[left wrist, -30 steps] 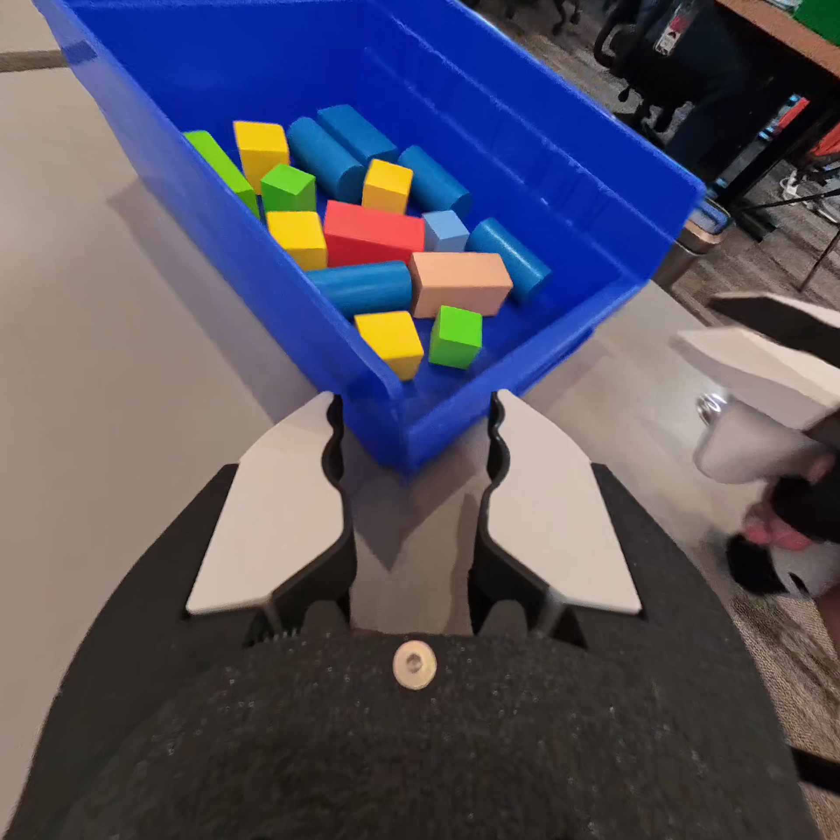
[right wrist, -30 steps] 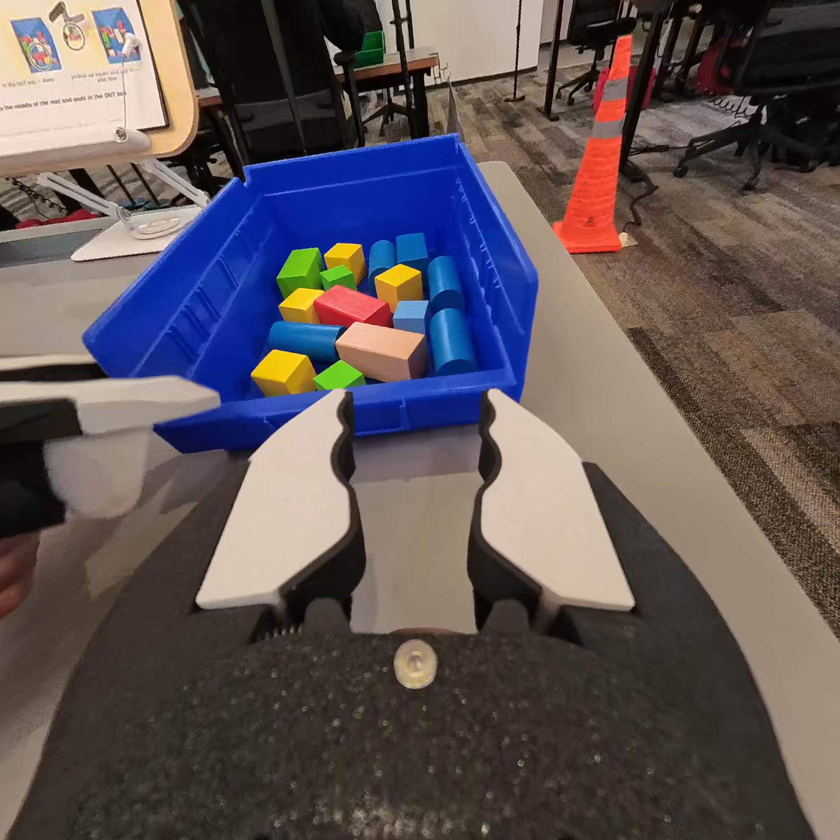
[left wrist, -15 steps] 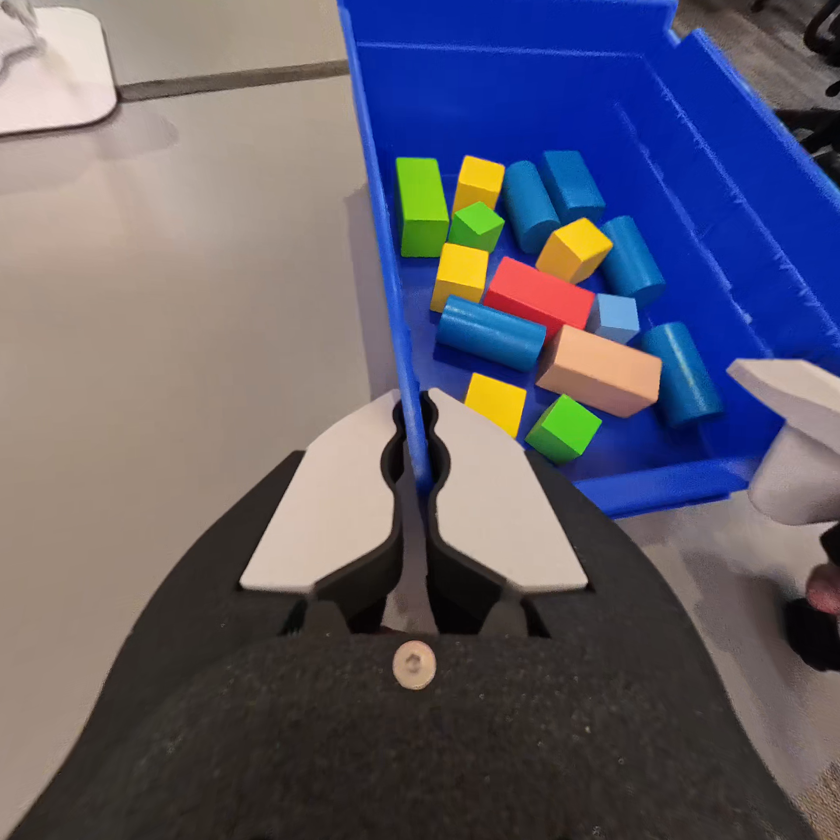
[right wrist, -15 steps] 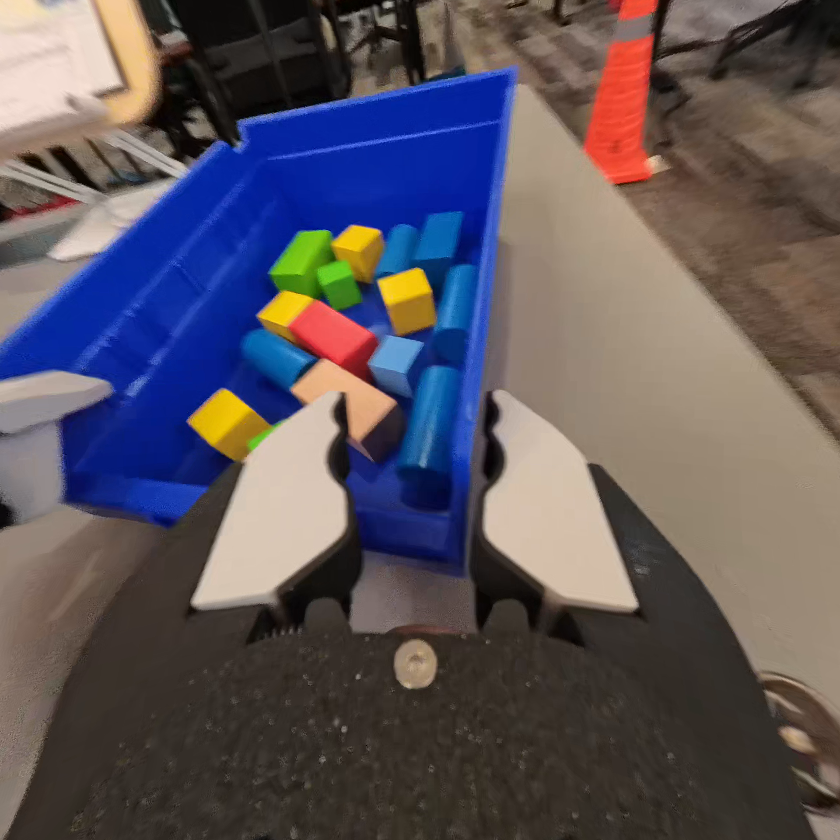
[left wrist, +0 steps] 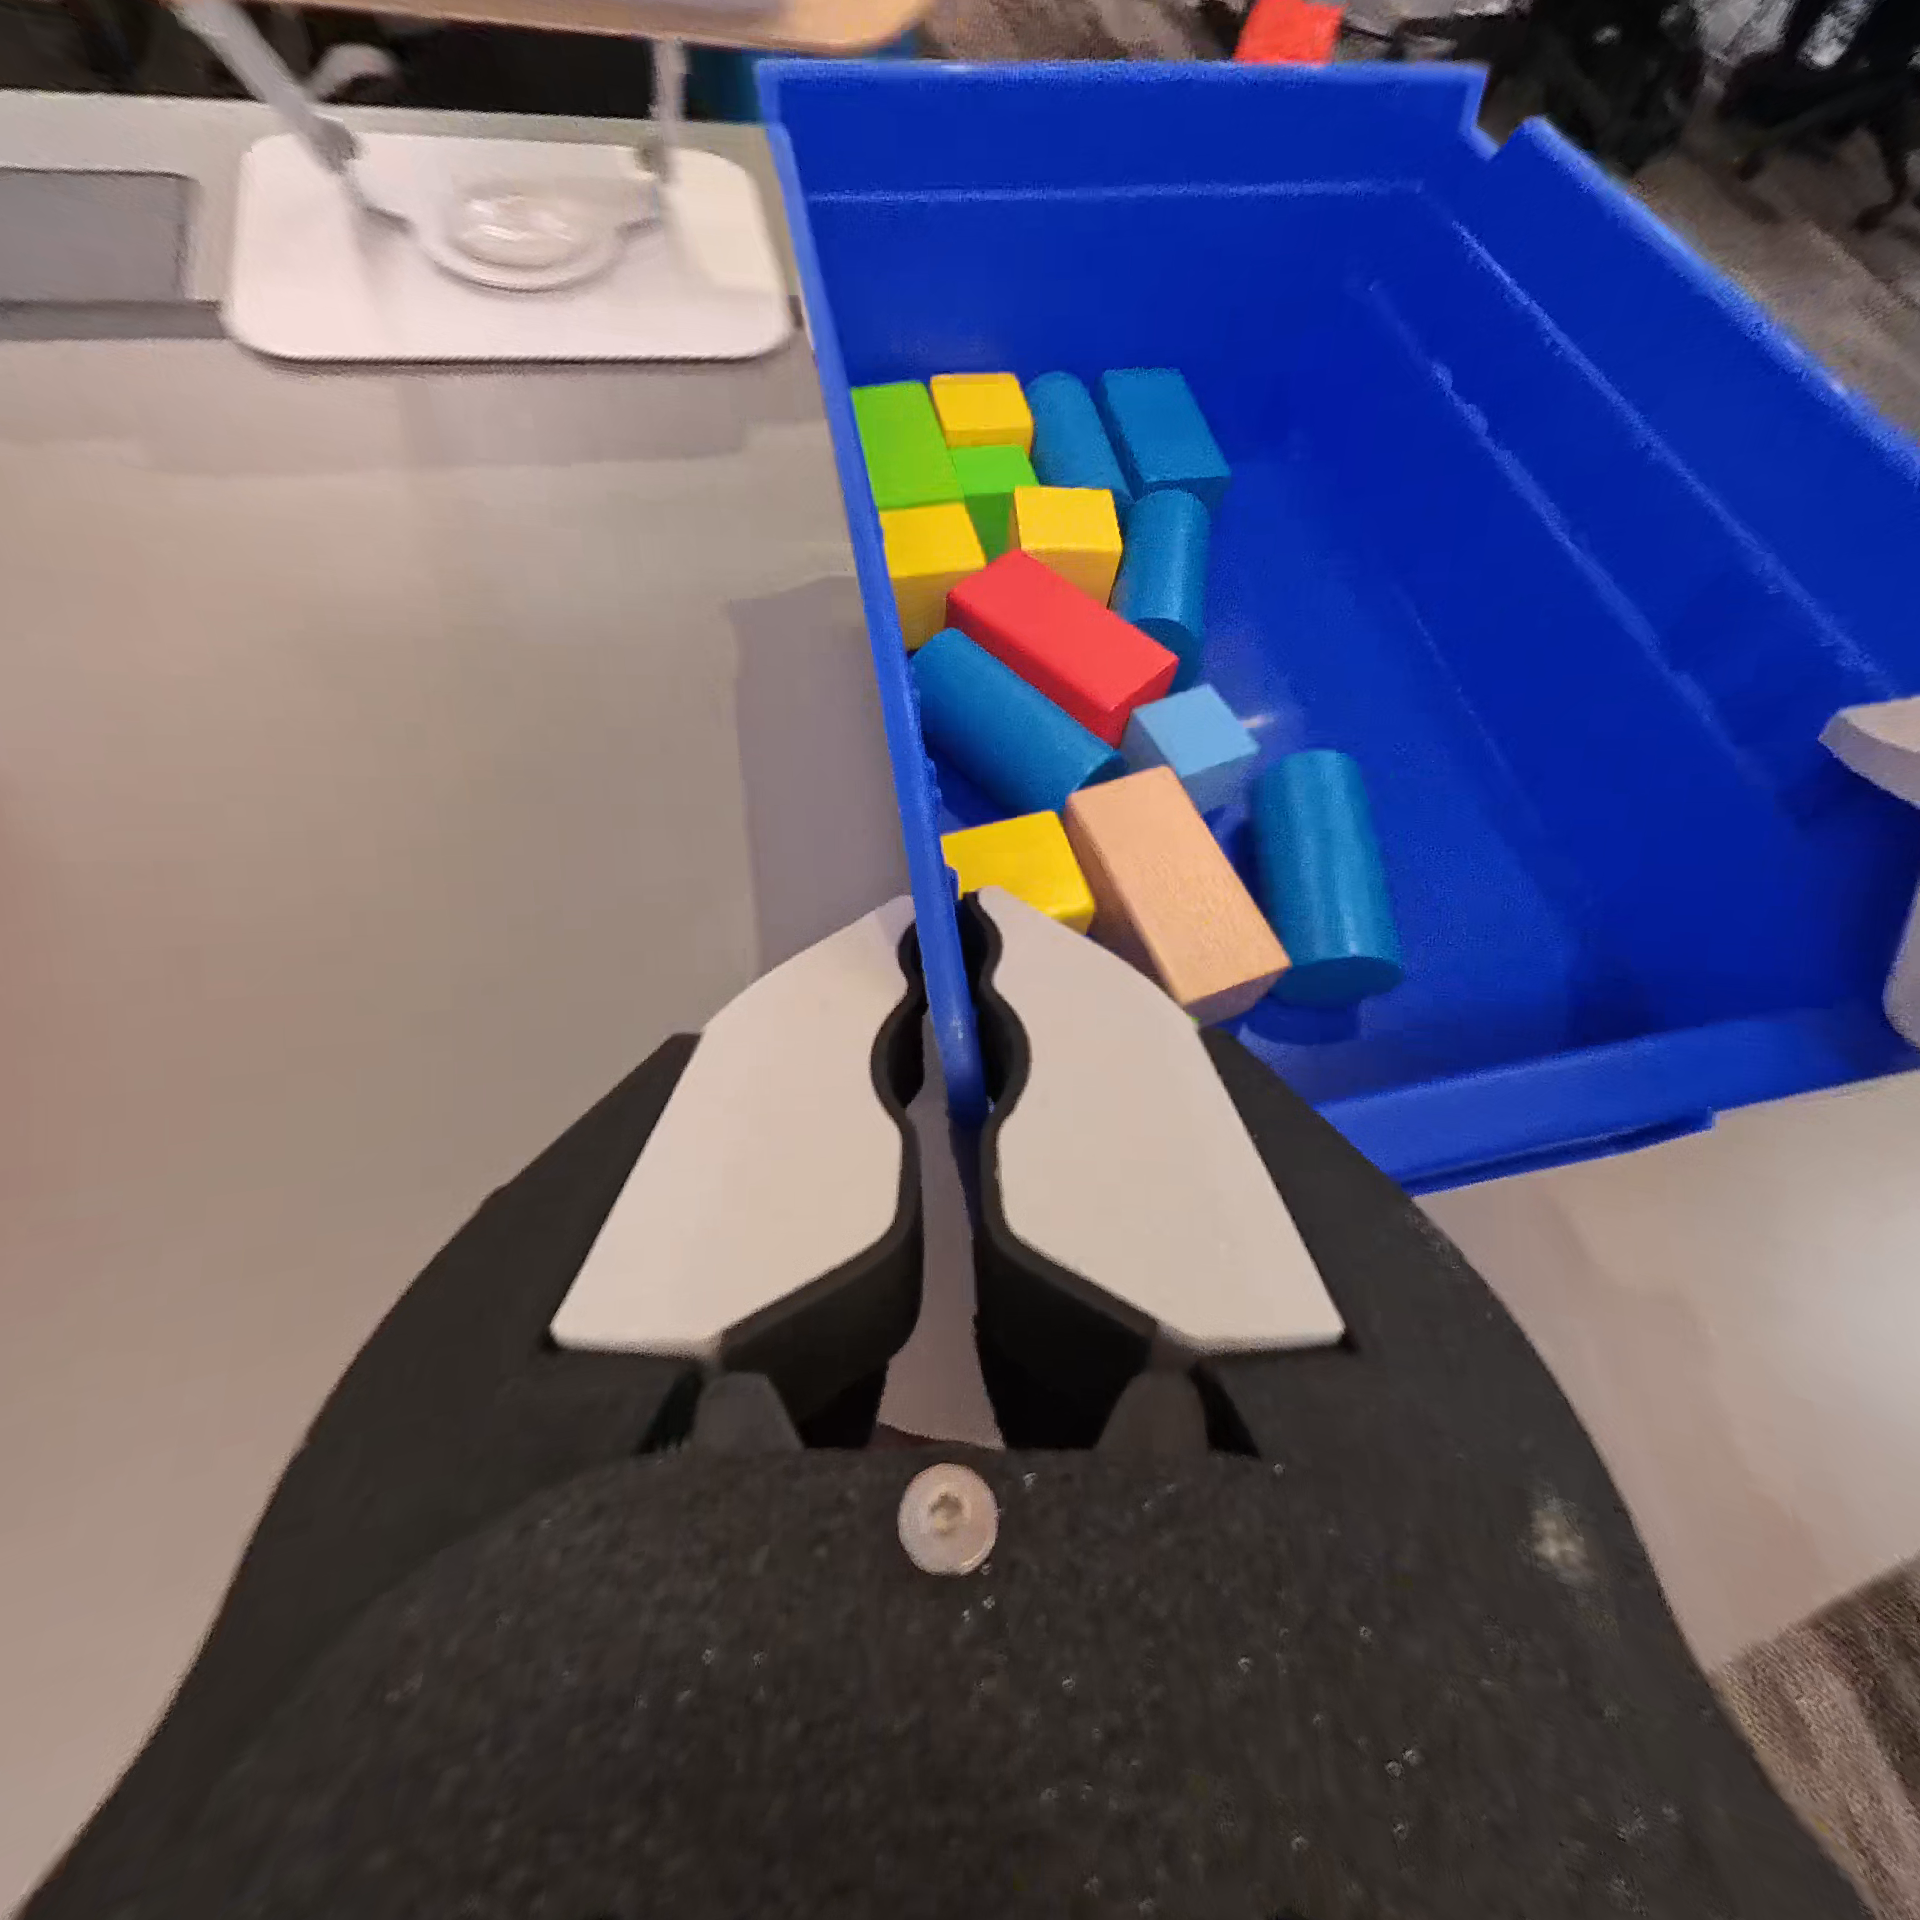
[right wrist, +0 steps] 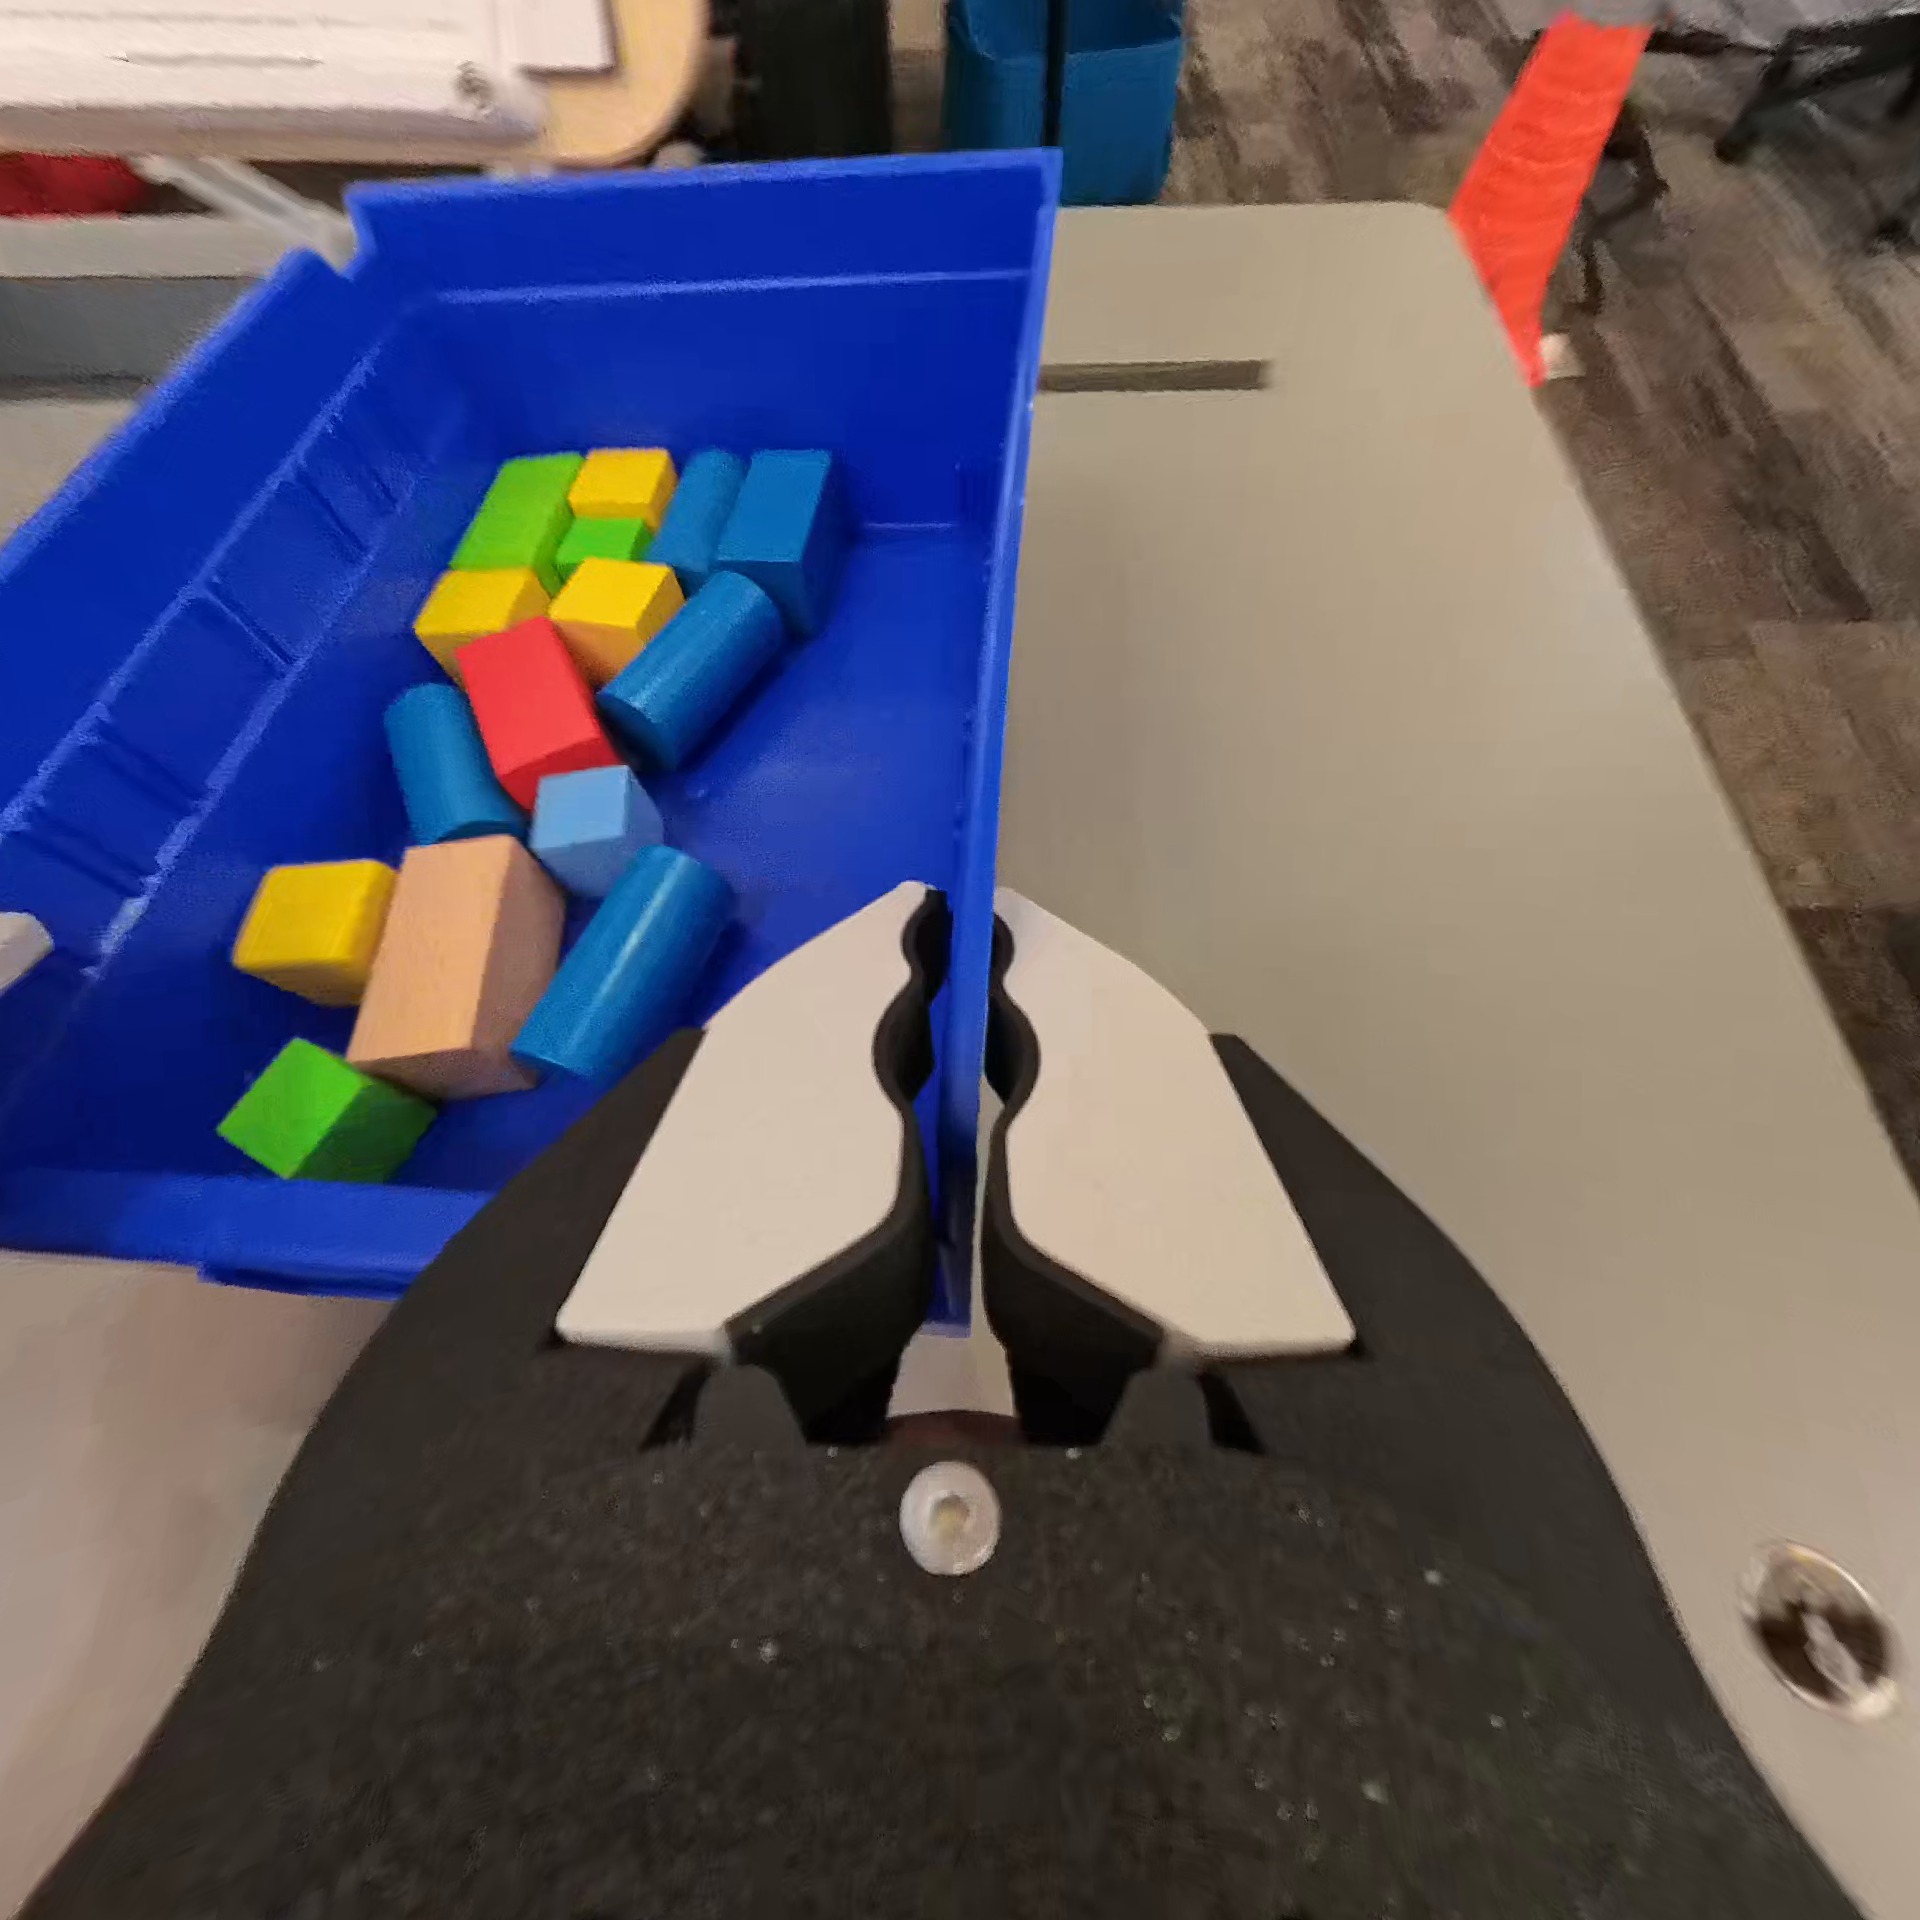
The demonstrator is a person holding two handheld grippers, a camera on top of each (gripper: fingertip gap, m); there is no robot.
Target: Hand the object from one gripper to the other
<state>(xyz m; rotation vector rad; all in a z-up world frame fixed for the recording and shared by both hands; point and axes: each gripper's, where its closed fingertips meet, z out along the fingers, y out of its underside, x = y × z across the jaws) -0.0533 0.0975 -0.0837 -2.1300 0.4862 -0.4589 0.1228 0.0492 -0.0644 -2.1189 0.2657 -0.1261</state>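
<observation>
Two grippers clamp one blue bin (left wrist: 1455, 520): left gripper (left wrist: 948, 914) pinched narrow on its left wall, right gripper (right wrist: 961, 904) pinched narrow on its right wall. Bin sits on grey table (right wrist: 1299, 727), holding coloured blocks (left wrist: 1060, 634). Paper on a board (right wrist: 260, 73) behind is too blurred to read. Orange cone (right wrist: 1538, 177) stands on floor.

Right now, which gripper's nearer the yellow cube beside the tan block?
Left. The left gripper clamps the bin wall beside the yellow cube; the right gripper clamps the opposite wall.
</observation>
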